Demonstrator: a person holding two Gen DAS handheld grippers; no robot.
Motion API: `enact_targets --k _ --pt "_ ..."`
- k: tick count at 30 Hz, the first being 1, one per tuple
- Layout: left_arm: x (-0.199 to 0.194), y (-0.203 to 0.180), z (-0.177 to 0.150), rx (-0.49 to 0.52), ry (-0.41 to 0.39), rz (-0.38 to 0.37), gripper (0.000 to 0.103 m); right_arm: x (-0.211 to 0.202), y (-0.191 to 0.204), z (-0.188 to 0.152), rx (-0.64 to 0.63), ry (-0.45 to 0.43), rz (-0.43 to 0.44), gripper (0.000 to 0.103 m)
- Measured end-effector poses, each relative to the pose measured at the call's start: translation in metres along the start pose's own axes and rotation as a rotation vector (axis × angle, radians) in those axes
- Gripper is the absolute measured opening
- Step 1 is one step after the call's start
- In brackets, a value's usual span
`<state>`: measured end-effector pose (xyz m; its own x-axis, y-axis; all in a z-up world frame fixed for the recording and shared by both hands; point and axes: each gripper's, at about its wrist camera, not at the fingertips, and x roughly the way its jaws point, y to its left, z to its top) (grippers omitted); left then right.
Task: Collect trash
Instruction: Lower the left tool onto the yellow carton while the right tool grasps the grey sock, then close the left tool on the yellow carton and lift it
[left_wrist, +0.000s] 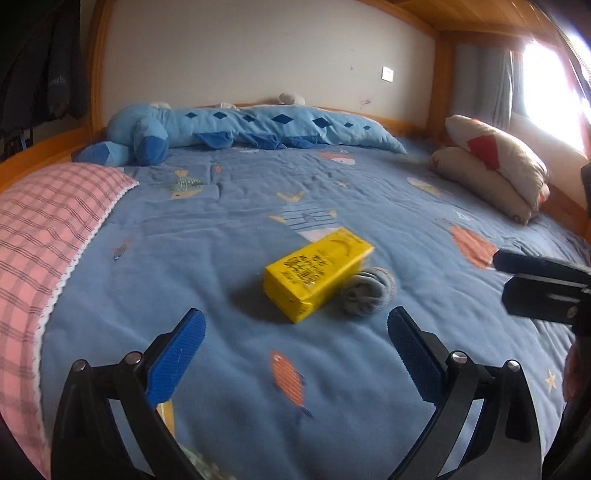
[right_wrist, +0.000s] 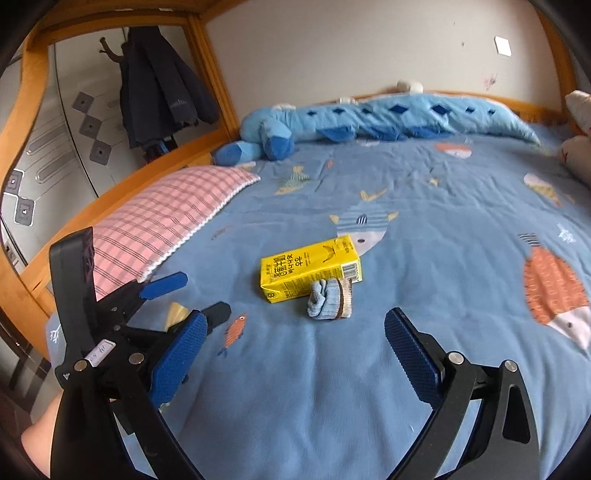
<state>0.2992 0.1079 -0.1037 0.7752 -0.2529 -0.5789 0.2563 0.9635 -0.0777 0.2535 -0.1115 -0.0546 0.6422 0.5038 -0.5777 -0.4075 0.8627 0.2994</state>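
A yellow drink carton (left_wrist: 317, 271) lies on its side in the middle of the blue bedspread (left_wrist: 258, 369). It also shows in the right wrist view (right_wrist: 310, 269). A rolled grey-blue sock (left_wrist: 367, 291) rests against its near right side; the right wrist view shows it too (right_wrist: 330, 299). My left gripper (left_wrist: 295, 334) is open and empty, a little short of the carton. It shows at the left in the right wrist view (right_wrist: 201, 293). My right gripper (right_wrist: 293, 334) is open and empty, short of the sock. It shows at the right edge in the left wrist view (left_wrist: 506, 275).
A pink checked pillow (left_wrist: 44, 251) lies at the left. A long blue plush toy (left_wrist: 236, 127) lies along the far wall. Two cream cushions (left_wrist: 495, 166) are stacked at the right by the window. A wooden bed frame (right_wrist: 110, 195) rims the mattress. Dark coats (right_wrist: 162, 88) hang beyond.
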Motion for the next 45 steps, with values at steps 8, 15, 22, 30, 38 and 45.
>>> enact_targets --k 8,15,22,30,38,45 --pt "0.039 0.023 0.007 -0.003 0.051 -0.047 0.099 0.07 -0.014 0.005 0.008 0.143 0.011 0.07" --pt "0.057 0.021 0.008 0.028 0.092 -0.072 0.099 0.108 -0.026 0.009 0.014 0.187 -0.055 0.063" --pt "0.072 0.016 0.014 0.067 0.117 -0.075 0.099 0.111 -0.036 0.007 0.035 0.205 -0.005 0.038" --pt "0.107 0.001 0.025 0.179 0.2 -0.124 0.099 0.09 -0.046 0.003 0.067 0.198 0.024 0.039" --pt "0.131 -0.01 0.043 0.274 0.212 -0.179 0.091 0.084 -0.054 0.005 0.085 0.196 0.024 0.039" --pt "0.142 -0.018 0.037 0.264 0.28 -0.221 0.051 0.082 -0.054 0.005 0.075 0.191 0.024 0.039"
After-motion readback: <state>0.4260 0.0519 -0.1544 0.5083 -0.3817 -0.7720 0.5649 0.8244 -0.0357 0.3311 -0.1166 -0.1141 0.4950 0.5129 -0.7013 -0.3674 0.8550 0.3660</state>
